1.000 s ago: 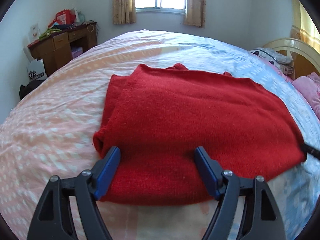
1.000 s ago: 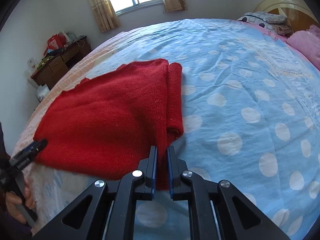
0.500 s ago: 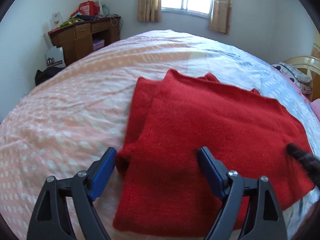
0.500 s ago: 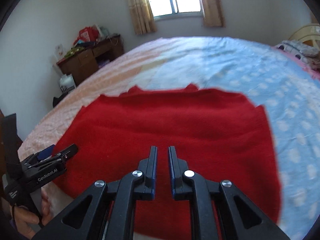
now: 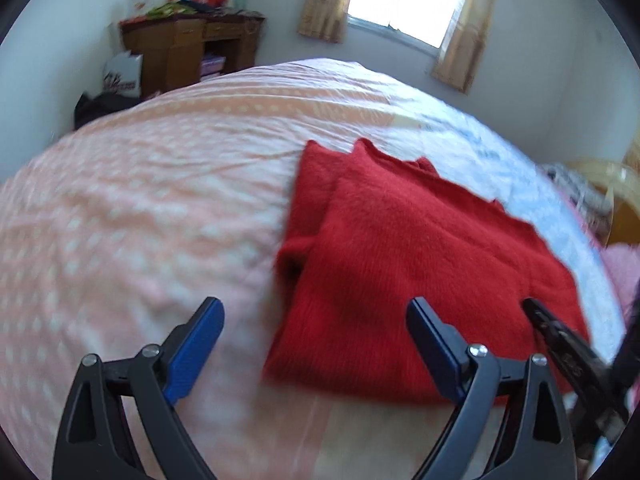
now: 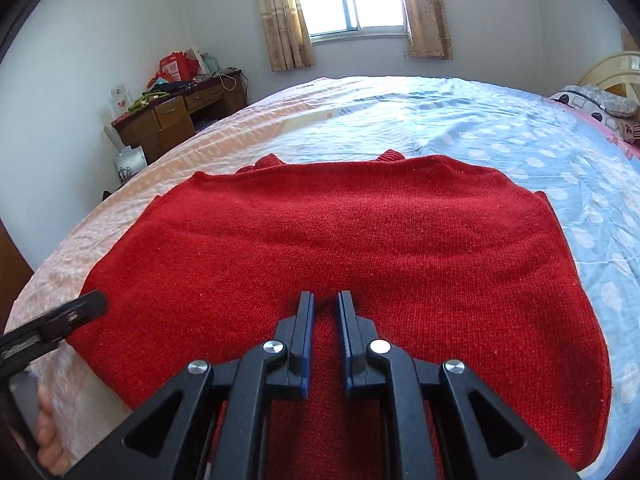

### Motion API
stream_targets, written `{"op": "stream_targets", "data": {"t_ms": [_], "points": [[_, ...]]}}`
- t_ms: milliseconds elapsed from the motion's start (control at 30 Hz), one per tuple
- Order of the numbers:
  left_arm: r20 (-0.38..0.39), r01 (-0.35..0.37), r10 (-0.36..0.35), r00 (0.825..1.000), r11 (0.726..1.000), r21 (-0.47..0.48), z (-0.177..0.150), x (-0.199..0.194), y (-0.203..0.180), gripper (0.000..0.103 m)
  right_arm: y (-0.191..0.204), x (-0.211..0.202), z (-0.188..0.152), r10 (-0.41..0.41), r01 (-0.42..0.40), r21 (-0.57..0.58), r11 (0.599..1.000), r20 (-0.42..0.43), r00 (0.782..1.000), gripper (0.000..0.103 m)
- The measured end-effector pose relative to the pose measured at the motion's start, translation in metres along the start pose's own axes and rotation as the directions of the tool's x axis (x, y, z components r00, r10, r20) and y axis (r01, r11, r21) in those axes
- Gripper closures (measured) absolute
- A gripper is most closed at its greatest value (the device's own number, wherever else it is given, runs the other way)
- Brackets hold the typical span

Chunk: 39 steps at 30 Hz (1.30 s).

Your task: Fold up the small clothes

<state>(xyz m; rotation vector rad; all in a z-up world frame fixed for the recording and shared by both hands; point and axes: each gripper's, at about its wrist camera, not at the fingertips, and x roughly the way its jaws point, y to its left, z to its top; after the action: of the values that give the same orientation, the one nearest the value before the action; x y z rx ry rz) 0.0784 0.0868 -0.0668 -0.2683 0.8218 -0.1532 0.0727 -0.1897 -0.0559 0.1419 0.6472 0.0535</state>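
folded red knitted sweater (image 6: pixel 344 248) lies flat near the bed's near edge, across the seam of the peach and blue dotted bedsheet (image 6: pixel 460 120). left gripper (image 5: pixel 314 316) has just been opening, jaws wide, nothing between. right gripper (image 6: pixel 325 310) nearly closed, empty, over the sweater's near edge.

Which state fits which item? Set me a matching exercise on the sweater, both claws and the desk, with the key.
1 red sweater
2 left claw
3 right claw
4 wooden desk

A jaws wide apart
B cluttered top
C lying flat
D jaws nearly together

Pairs: 1-C, 2-A, 3-D, 4-B. The left claw's jaws have just been opening and grip nothing.
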Motion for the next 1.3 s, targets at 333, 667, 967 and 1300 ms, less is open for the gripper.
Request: {"op": "stream_targets", "data": {"t_ms": [333, 667, 967, 1300], "points": [[0.019, 0.059, -0.056, 0.998, 0.987, -0.148, -0.025, 0.002, -0.014, 0.010, -0.005, 0.000, -0.002, 0.034, -0.034, 0.026, 0.999, 0.008, 0.999, 0.091], [0.056, 0.123, -0.114, 0.992, 0.972, -0.200, -0.002, 0.032, -0.015, 0.073, -0.007, -0.001, -0.003, 0.045, -0.046, 0.034, 0.998, 0.012, 0.999, 0.090], [0.102, 0.133, -0.116, 0.988, 0.974, -0.183, -0.014, 0.028, -0.010, 0.069, 0.002, 0.001, 0.010, 0.030, -0.029, 0.011, 1.000, -0.046, 0.998, 0.074], [0.157, 0.191, -0.156, 0.975, 0.952, -0.239, -0.022, 0.029, -0.001, 0.070, 0.099, 0.041, 0.082, 0.198, -0.219, -0.177, 0.960, -0.128, 0.972, 0.042]]}}
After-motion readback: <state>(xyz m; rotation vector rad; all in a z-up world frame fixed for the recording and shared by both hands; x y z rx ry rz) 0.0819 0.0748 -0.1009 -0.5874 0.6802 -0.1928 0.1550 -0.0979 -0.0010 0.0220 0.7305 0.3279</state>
